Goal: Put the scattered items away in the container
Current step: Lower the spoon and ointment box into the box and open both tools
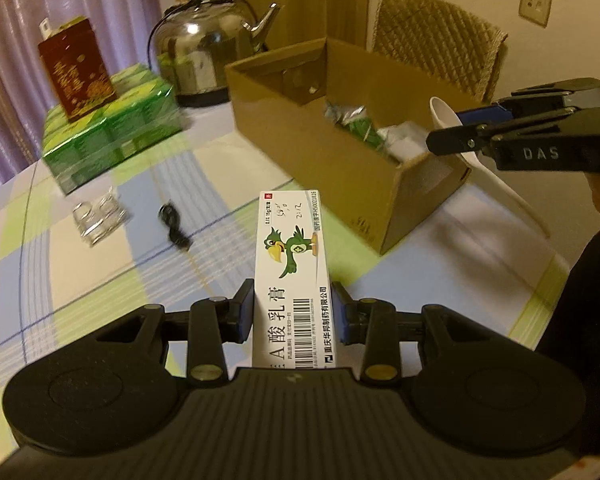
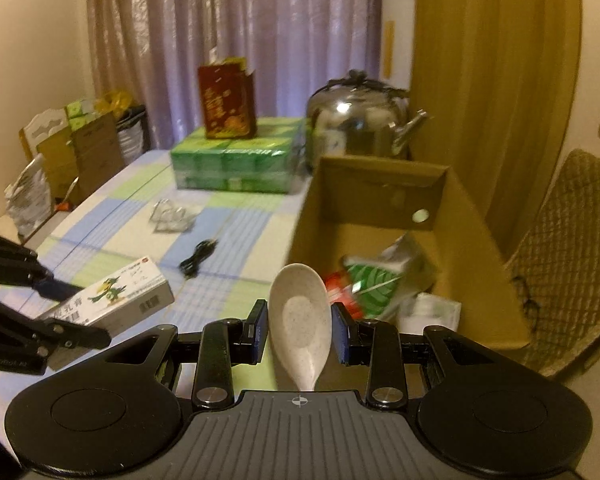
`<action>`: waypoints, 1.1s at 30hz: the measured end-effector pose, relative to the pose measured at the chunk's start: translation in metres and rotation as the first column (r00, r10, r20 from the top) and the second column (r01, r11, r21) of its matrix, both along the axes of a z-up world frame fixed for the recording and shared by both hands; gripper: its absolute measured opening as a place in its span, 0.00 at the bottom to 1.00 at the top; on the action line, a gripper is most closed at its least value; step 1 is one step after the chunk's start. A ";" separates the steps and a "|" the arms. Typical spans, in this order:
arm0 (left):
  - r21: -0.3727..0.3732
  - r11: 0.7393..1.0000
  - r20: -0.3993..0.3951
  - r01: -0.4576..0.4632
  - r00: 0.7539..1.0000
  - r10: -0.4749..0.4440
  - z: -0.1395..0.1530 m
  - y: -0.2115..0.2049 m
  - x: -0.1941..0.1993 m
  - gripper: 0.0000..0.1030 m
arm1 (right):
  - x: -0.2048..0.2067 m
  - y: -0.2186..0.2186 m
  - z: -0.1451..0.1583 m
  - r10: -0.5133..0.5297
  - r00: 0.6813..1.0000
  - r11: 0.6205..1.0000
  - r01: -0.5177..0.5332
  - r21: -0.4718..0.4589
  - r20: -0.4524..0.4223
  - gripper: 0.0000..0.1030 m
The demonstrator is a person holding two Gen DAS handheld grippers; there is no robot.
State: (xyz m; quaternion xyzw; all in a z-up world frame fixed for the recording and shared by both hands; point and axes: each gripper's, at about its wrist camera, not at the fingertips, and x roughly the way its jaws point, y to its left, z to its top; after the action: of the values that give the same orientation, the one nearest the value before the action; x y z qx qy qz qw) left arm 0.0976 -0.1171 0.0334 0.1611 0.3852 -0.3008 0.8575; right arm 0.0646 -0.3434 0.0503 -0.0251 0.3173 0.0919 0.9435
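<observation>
Checked tablecloth (image 1: 80,280) beneath, the left gripper (image 1: 292,312) pinches an ointment carton (image 1: 290,264) lengthwise, aimed at the cardboard box (image 1: 320,152). Opposite view: right gripper (image 2: 300,326) clamps a pale spoon (image 2: 300,312) at the box's rim, apparently for dropping in.

My left wrist view looks low across the table (image 1: 100,280) toward the cardboard box (image 1: 320,160); my right looks into it, sharing both.

white ointment carton (image 1: 290,264): held aloft | pale spoon (image 2: 300,316): bowl forward, over cardboard box (image 2: 488,264) edge
</observation>
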 end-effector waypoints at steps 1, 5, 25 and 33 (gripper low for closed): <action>-0.010 1.000 0.002 0.007 1.000 -0.007 0.004 -0.005 0.002 0.32 | 0.003 -0.007 0.005 -0.010 1.000 1.000 0.010 0.001 0.004 0.29; -0.051 0.998 0.010 0.036 0.999 -0.036 0.019 -0.031 0.014 0.32 | 0.018 -0.033 0.023 -0.045 0.999 0.999 0.045 0.022 0.011 0.29; -0.149 0.988 -0.035 0.051 0.998 -0.057 0.018 -0.146 0.097 0.32 | 0.135 -0.119 0.020 -0.153 0.983 0.961 0.171 0.216 -0.099 0.29; -0.134 0.991 -0.063 0.021 0.998 -0.030 -0.004 -0.161 0.115 0.32 | 0.158 -0.124 -0.004 -0.161 0.977 0.960 0.187 0.209 -0.137 0.30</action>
State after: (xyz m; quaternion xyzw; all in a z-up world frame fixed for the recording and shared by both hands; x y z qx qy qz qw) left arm 0.2127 -0.2782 0.0297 0.0984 0.3895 -0.3419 0.8495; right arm 0.2227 -0.4676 0.0462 0.1132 0.3616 0.0443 0.9244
